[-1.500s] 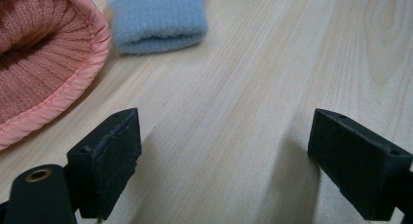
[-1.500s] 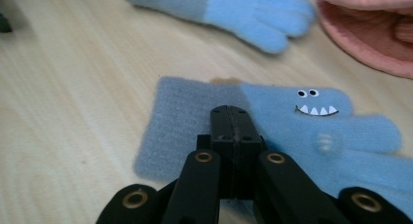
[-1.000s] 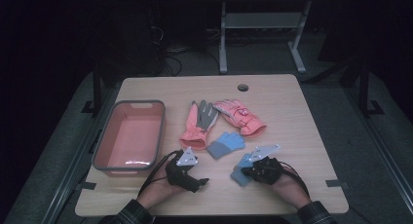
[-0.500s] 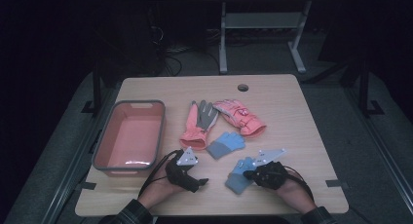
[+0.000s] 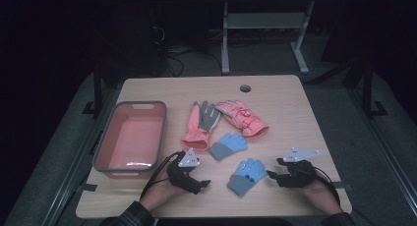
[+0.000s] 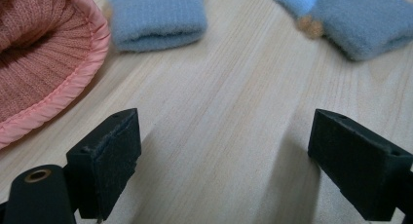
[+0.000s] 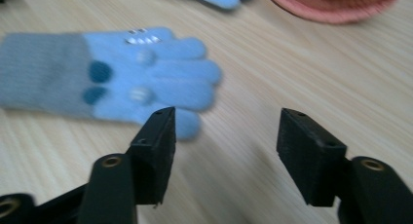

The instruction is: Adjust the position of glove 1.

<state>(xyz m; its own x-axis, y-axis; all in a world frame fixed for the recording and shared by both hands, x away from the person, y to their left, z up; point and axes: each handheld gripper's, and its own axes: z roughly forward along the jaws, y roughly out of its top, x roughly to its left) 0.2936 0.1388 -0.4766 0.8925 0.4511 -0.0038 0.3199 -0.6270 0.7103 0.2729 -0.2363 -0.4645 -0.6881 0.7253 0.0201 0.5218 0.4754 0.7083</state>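
Right gripper (image 5: 273,175) has drawn back to the right since the earlier frames and now sits apart from the near blue glove (image 5: 247,175), which lies free on the table (image 5: 305,113); earlier it was on that glove. Left gripper (image 5: 201,183) unchanged at the near edge.

Table: light wood. Bin (image 5: 131,137), pink with grey rim, at left. Pink-and-grey glove (image 5: 201,124) at centre, cuff toward the person. Pink mitten (image 5: 242,117) just to its right, touching it. Far blue glove (image 5: 227,146) lies below the pair. Near blue glove: fingers point away, grey cuff toward the near edge.

Left gripper view: jaws wide, nothing between them, bare wood ahead; pink cuff (image 6: 39,63) at upper left, two blue-grey cuffs along the top.

Right gripper view: jaws wide, nothing held; near blue glove (image 7: 117,75) lies just past the left jaw, slightly blurred.
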